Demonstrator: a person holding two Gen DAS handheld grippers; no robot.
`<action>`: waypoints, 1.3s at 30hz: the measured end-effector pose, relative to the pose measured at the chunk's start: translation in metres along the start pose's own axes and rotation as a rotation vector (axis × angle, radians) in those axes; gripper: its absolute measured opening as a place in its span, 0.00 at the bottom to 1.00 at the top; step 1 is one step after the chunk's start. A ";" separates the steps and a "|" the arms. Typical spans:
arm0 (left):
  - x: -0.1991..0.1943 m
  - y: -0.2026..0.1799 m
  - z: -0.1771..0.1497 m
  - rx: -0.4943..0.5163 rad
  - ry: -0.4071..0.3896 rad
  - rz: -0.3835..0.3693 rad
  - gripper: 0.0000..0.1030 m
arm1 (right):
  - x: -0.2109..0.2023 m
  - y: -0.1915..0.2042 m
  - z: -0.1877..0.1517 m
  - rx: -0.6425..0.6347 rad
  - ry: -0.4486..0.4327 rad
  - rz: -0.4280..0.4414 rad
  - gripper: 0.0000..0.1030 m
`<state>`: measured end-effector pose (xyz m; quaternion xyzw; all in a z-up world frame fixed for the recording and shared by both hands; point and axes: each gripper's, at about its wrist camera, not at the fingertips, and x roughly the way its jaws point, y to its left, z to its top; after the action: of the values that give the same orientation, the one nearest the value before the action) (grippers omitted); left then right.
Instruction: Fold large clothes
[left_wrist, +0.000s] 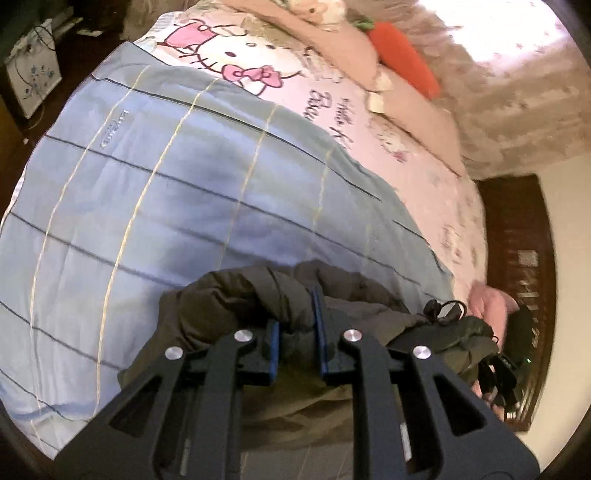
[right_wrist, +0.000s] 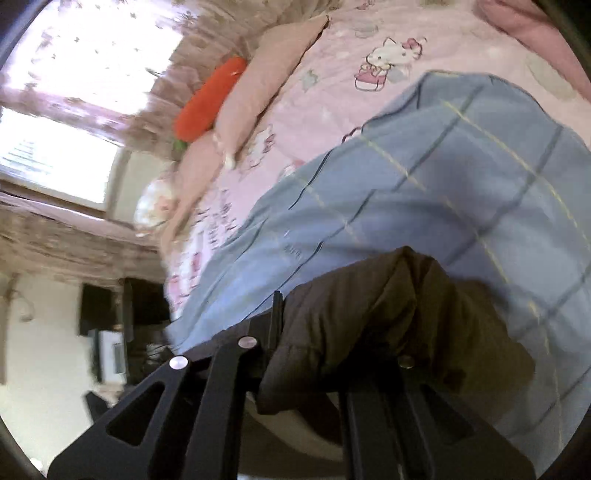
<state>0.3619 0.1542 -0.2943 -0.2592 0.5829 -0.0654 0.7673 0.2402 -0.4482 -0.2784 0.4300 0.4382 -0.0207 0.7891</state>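
In the left wrist view, your left tongs (left_wrist: 298, 325) are pinching a bunched fold of the dark olive padded jacket (left_wrist: 236, 295), the blue pads (left_wrist: 320, 325) pressed into the fabric on both sides. The jacket hangs in a heap just in front of the tongs, over the near edge of the bed, above the light blue checked quilt (left_wrist: 155, 199) with its dark and yellow lines. Beyond the quilt lies the pink Hello Kitty bedsheet (left_wrist: 417, 177), and past that a tan pillow (left_wrist: 332, 44) with an orange carrot plush (left_wrist: 404, 57) beside it. At the right edge, your right hand (left_wrist: 489, 302) shows near a black drawcord toggle (left_wrist: 445, 308) of the jacket, with the right tongs (left_wrist: 498, 373) partly seen below it and blurred.

In the right wrist view, the picture is smeared by motion. The jacket (right_wrist: 388, 325) drapes over your right tongs (right_wrist: 328, 354) and hides the right-hand finger; only the left finger (right_wrist: 276, 321) shows, lying against the cloth. You cannot tell from here whether the tongs are clamped on the jacket or merely under it. The blue quilt (right_wrist: 461, 192) fills the space behind, the pink bedsheet (right_wrist: 332, 85) beyond it, then the tan pillow (right_wrist: 266, 77) and carrot plush (right_wrist: 207, 103) toward a bright window (right_wrist: 62, 166).
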 end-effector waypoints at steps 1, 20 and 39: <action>0.016 -0.001 0.009 -0.003 0.012 0.036 0.18 | 0.019 0.002 0.008 0.002 0.003 -0.039 0.07; 0.122 0.081 0.006 -0.249 0.189 0.107 0.28 | 0.082 -0.076 0.038 0.174 0.169 -0.027 0.91; 0.053 -0.044 -0.052 0.402 -0.195 0.462 0.58 | 0.159 0.061 -0.184 -0.662 0.332 -0.332 0.99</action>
<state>0.3389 0.0781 -0.3290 0.0316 0.5256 0.0219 0.8499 0.2390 -0.2273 -0.3957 0.0736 0.6060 0.0640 0.7895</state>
